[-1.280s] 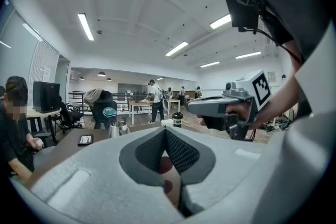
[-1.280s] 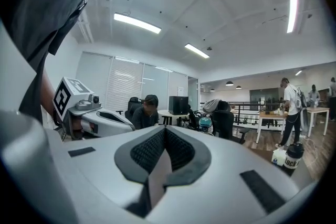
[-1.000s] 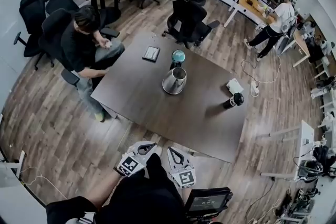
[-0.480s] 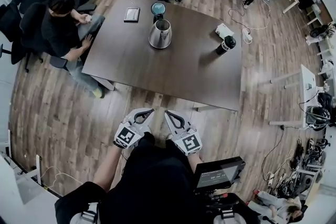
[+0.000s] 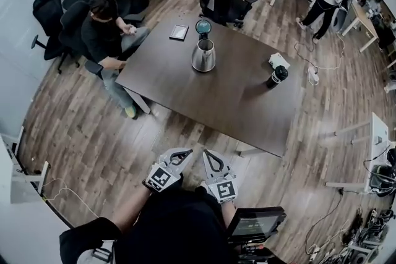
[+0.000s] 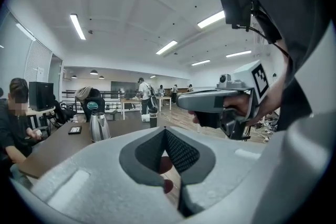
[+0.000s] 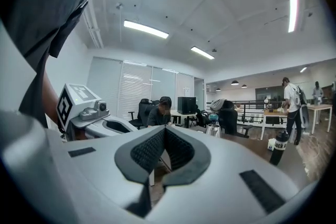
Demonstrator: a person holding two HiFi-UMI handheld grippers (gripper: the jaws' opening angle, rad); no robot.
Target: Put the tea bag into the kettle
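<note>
Head view, with both gripper views. A steel kettle [image 5: 203,55] stands upright on a dark bench [image 5: 185,96], towards its far side. Just beyond the kettle and beside it is a teal round object [image 5: 203,26]. To the left of that lies a flat dark slab [image 5: 179,32]. Well to the right of the kettle, near the bench edge, a black bottle [image 5: 276,76] stands with a white box [image 5: 278,60] just behind it. A seated person [image 5: 105,34] is at the bench end to the kettle's left.

The left claw [image 5: 184,154] and right claw [image 5: 208,156] are held side by side close to the person's body. They are above the wooden floor [image 5: 93,145], well apart from the kettle and short of the bench's near edge. In each gripper view the jaws meet at their tips with nothing between them. The tea bag is too small to pick out in any view.
</note>
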